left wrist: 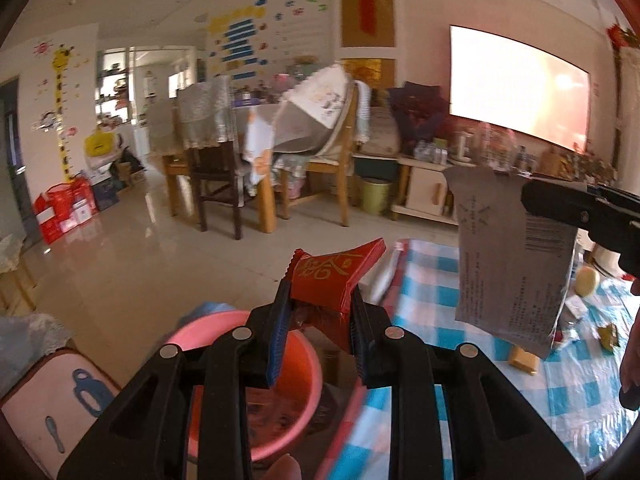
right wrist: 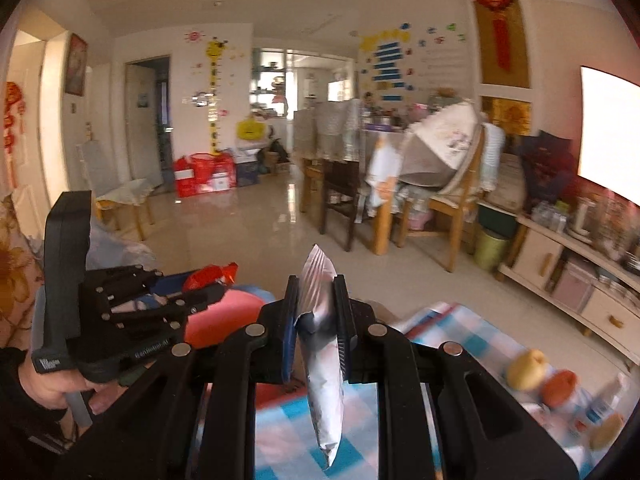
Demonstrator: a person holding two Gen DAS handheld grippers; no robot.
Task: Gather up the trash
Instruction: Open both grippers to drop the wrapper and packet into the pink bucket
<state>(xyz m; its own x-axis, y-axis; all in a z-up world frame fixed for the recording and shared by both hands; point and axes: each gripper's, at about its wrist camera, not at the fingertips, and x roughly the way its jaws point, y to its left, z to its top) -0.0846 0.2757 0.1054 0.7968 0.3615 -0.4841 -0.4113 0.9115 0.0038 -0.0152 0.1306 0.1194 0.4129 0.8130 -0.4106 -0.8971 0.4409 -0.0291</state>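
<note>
Your left claw (left wrist: 320, 308) is clamped on a crumpled red foil wrapper with gold lettering (left wrist: 334, 276), held above the round pink plastic basin (left wrist: 280, 392) just beside the counter covered in a blue-and-white checked cloth (left wrist: 440, 360). Your right claw (right wrist: 318, 320) pinches a flat silver foil pouch (right wrist: 324, 360) near its top; the pouch hangs down over the checked counter.

Warm daylight fills both fisheye views, a blown-out white screen (left wrist: 520, 84) glares at right, the glossy floor (left wrist: 132, 256) mirrors light, edges bend and darken, and the checked tablecloth (right wrist: 460, 332) smears with motion blur.
</note>
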